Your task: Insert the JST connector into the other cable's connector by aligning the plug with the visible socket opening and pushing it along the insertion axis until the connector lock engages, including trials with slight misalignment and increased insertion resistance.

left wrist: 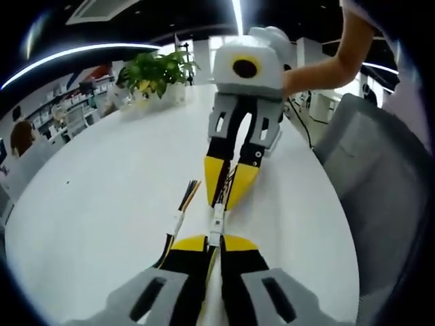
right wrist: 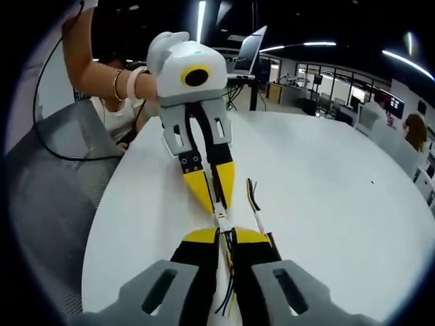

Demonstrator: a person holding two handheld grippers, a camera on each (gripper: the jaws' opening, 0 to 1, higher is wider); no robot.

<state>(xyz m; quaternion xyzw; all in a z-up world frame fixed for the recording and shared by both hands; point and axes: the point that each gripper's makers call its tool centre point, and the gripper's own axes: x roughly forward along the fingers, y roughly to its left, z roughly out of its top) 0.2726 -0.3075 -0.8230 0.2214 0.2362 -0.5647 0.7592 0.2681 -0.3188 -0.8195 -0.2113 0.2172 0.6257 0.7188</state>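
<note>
In the left gripper view, your left tool [left wrist: 212,239] rises from the bottom with its yellow-tipped jaws drawn close together, clenched on the white connector [left wrist: 216,229] of one cable. The wires of that cable run back between the jaws toward you. Facing it from the top, your right tool [left wrist: 230,197] points its yellow tips down at the same spot, closed on its own cable, so the two tool tips nearly meet over the white desk [left wrist: 102,183]. A second loose cable [left wrist: 180,214], with dark and orange wire ends fanned out, lies on the desk just to the left of the tips. A potted green plant [left wrist: 158,73] stands at the desk's far end, and a grey chair [left wrist: 380,183] sits beside the desk on the right.

In the right gripper view, your right tool [right wrist: 226,234] comes up from the bottom, clamped on a bundle of coloured wires [right wrist: 228,272] that trails down between its jaws. The left tool [right wrist: 216,197] reaches in from above, pinching the small white connector [right wrist: 221,216] right where the two sets of tips meet. Whether plug and socket are fully seated you cannot tell from here. The loose cable [right wrist: 257,207] lies on the desk [right wrist: 326,190] just right of the tips.
</note>
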